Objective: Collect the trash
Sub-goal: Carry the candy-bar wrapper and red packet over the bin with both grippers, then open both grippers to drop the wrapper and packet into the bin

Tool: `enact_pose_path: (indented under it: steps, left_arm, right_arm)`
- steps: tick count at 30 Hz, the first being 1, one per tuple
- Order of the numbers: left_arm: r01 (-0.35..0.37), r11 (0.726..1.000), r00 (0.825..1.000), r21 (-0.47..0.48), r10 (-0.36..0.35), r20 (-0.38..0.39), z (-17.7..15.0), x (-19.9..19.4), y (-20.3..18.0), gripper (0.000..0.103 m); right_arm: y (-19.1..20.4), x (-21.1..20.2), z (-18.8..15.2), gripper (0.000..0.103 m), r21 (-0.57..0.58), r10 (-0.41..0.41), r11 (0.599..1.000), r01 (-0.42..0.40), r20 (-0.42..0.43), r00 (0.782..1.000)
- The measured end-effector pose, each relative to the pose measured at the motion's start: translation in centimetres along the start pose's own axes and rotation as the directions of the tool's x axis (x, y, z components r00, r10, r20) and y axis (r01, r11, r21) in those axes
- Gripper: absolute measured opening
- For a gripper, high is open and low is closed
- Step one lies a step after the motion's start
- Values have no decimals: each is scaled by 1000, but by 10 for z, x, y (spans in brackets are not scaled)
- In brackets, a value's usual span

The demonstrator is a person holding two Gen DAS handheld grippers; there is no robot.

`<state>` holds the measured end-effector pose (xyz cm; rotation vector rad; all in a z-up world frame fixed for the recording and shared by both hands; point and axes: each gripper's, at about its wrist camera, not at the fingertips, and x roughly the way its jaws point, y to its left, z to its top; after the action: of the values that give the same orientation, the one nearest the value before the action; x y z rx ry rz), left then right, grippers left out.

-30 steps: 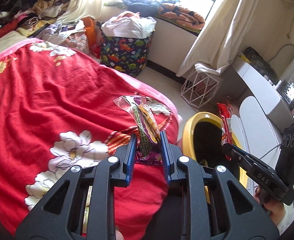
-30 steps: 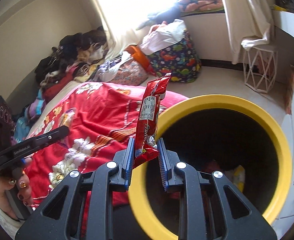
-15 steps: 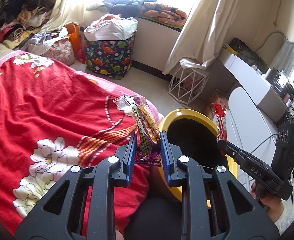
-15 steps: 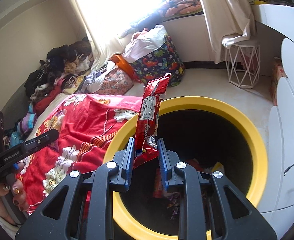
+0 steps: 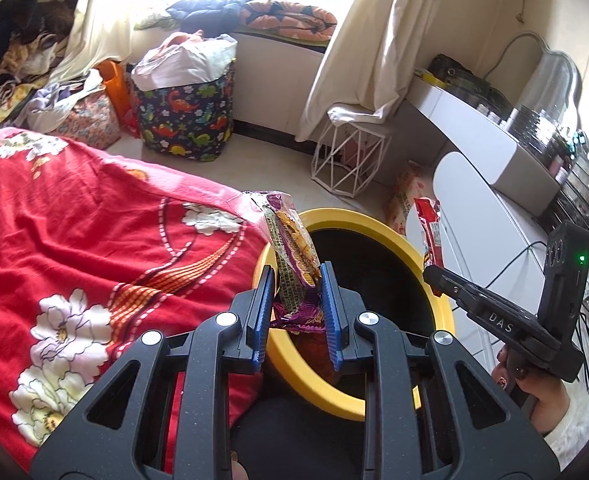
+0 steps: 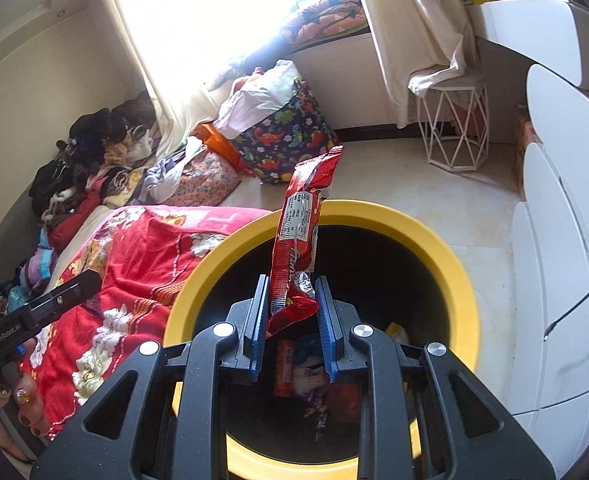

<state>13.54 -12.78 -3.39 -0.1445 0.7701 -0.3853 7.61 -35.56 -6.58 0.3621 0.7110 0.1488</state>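
My left gripper (image 5: 296,280) is shut on a purple and orange snack wrapper (image 5: 292,252) and holds it over the near left rim of the yellow-rimmed trash bin (image 5: 440,280). My right gripper (image 6: 292,292) is shut on a red snack wrapper (image 6: 300,224) and holds it upright right above the bin's opening (image 6: 460,276). Several wrappers lie at the bin's bottom (image 6: 314,376). The right gripper with its red wrapper (image 5: 430,232) also shows in the left wrist view, over the bin's right rim.
A bed with a red flowered blanket (image 5: 74,240) lies left of the bin. White rounded drawers (image 6: 562,240) stand to its right. A white wire stool (image 5: 348,156) and a dinosaur-print laundry bag (image 5: 186,120) stand on the floor beyond.
Both grippers have moved from over the bed towards the bin. The left one now reaches the bin's rim and the right one hangs over its opening. Both still hold their wrappers.
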Motion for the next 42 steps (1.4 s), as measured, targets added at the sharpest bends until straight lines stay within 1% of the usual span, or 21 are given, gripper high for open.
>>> enact_pose_path:
  steps: [10,17,23,28,29,31,32,34,35,36,37,38,39,42]
  left_arm:
    - [44,997,999,57,-42,-28,-2,15,-27,17]
    - [75,992,996,97,-70,-58,-1,30,-45,17]
    - [89,987,993,132,-78,-86,-1,45,-57,17]
    - [95,985,991,143,-81,-105,3,57,-63,18]
    - [96,985,991,145,-81,-108,4,59,-64,18]
    - [98,984,990,148,-82,-111,6,62,-66,19]
    - [97,984,990,150,-80,-112,7,63,-67,21]
    - [95,985,991,147,-80,-109,7,62,-68,28]
    - [94,985,991,143,-79,-107,7,62,-68,38]
    - [93,986,991,137,-79,-105,7,61,-67,44]
    - [91,987,992,131,-78,-103,6,60,-66,46]
    - [89,988,992,125,-76,-103,6,59,-65,50]
    - [84,990,992,118,-72,-102,6,58,-64,54]
    - [66,992,994,109,-56,-89,5,54,-60,57]
  right_arm:
    - [-21,-11,-1,22,20,-38,999,38,6,999]
    - [-30,-14,-3,23,32,-38,999,38,-13,999]
    - [-34,-16,-6,24,32,-41,999,42,-27,999]
    - [-35,-17,-9,24,31,-37,999,38,-37,999]
    - [-35,-17,-10,25,30,-36,999,37,-40,999]
    - [-35,-17,-11,30,29,-41,999,42,-42,998]
    - [-36,-16,-10,34,32,-41,999,42,-45,998]
    - [-37,-17,-11,43,36,-46,998,47,-46,998]
    - [-37,-18,-11,45,37,-49,998,51,-43,998]
    - [-38,-19,-12,48,39,-51,998,53,-42,998]
    - [-39,-21,-12,49,41,-55,998,56,-40,998]
    - [-39,-22,-13,51,42,-59,997,61,-39,998]
    - [-40,-23,-14,55,41,-63,997,64,-38,997]
    - [-41,-27,-15,65,42,-76,996,77,-27,997]
